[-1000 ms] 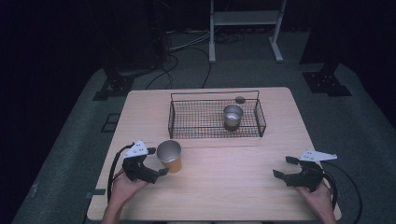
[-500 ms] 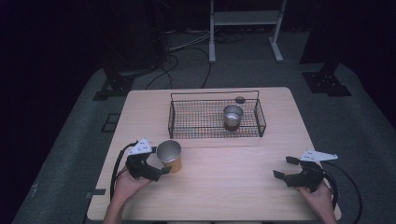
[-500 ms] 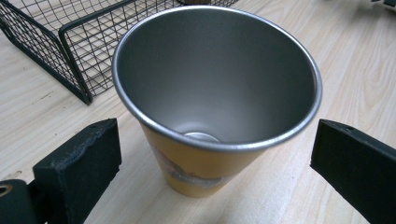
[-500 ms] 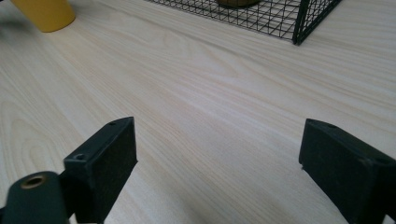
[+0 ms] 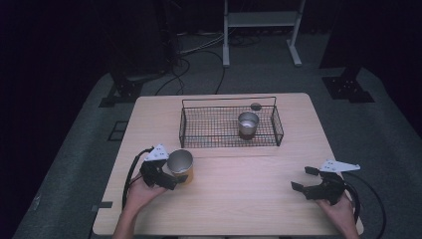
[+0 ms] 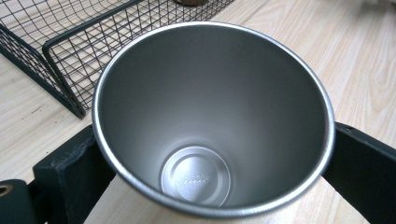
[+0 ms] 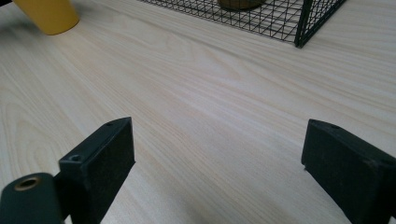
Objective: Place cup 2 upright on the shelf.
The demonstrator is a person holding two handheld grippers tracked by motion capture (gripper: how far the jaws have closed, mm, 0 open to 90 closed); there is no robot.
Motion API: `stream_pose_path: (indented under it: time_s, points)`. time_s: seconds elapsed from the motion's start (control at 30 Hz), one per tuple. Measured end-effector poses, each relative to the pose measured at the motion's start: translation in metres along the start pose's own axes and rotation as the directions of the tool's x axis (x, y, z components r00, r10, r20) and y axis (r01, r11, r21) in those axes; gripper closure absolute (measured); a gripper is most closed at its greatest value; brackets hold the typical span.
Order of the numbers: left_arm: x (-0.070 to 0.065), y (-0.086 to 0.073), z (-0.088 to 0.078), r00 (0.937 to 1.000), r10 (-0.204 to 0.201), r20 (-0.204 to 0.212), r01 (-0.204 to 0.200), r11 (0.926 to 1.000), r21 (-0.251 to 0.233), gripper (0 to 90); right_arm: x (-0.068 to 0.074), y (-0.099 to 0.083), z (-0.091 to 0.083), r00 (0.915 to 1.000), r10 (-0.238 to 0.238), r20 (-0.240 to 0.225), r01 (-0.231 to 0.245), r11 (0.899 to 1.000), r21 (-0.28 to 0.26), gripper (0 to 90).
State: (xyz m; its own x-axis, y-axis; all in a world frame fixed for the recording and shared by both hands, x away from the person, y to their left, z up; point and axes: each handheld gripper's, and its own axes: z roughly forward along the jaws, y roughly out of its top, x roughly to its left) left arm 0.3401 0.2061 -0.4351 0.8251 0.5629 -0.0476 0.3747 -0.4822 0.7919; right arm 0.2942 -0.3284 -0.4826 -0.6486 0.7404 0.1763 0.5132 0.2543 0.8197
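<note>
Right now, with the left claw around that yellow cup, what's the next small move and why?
Probably lift the yellow cup straight up a little. The left claw has a jaw on each side of it, it stands upright on the table just short of the wire basket, and it must rise above the rim to go in beside the other cup.

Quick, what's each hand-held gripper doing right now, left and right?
Left hand-held gripper: shut on the yellow steel-lined cup.
Right hand-held gripper: open, holding nothing.
</note>
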Motion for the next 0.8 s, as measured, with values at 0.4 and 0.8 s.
stream_pose_path:
  time_s: [0.4, 0.8]
  points:
    - [0.0007, 0.0093, 0.0012, 0.9997, 0.022, -0.004, -0.022, 0.9997, 0.007, 4.3, -0.0013, 0.0002, -0.0018, 1.0000, 0.000, 0.000, 0.000, 1.000, -0.007, 8.3]
    - [0.0041, 0.0094, -0.0007, 0.9998, 0.008, 0.017, -0.008, 0.9999, 0.006, 8.1, -0.0017, -0.0001, -0.0022, 1.0000, 0.003, -0.005, -0.003, 1.000, -0.009, 8.3]
